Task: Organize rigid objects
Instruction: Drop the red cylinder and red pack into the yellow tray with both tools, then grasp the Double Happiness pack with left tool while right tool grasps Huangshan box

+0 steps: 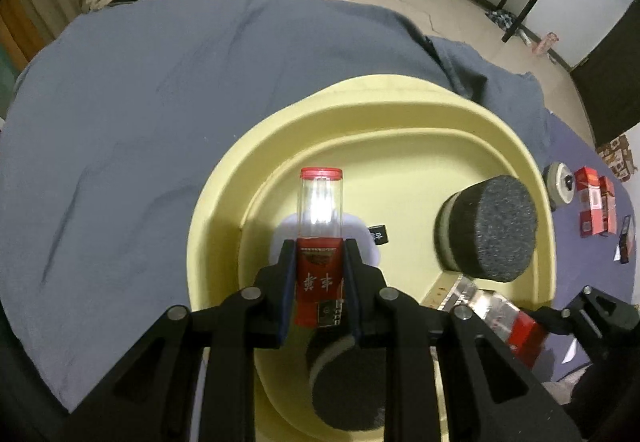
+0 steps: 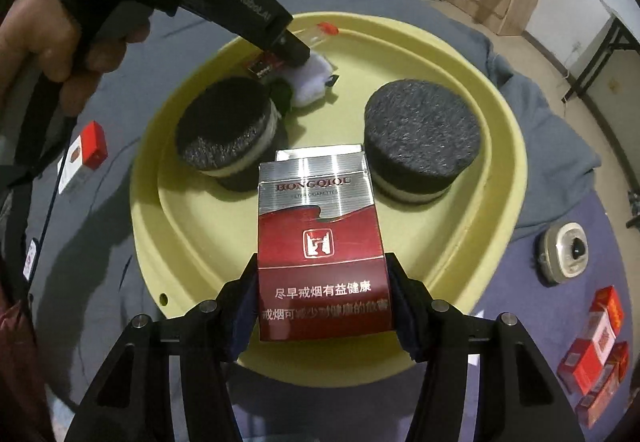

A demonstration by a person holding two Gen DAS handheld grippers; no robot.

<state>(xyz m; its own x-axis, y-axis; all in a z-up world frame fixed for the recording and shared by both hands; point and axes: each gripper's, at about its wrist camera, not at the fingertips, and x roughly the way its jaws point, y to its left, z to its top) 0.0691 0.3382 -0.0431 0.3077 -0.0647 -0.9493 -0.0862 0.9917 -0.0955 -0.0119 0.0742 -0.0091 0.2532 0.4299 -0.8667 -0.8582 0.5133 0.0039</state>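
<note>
My left gripper is shut on a clear tube with a red cap and red label, held over the yellow tray. In the right wrist view the same gripper and tube hang over the tray's far side, above a white fluffy item. My right gripper is shut on a red and silver cigarette pack above the tray's near rim. Two round black-topped pads lie inside the tray.
The tray rests on a grey cloth. To the right of it lie a round white device and several red boxes. Another red and white pack lies to the left. A hand holds the left gripper.
</note>
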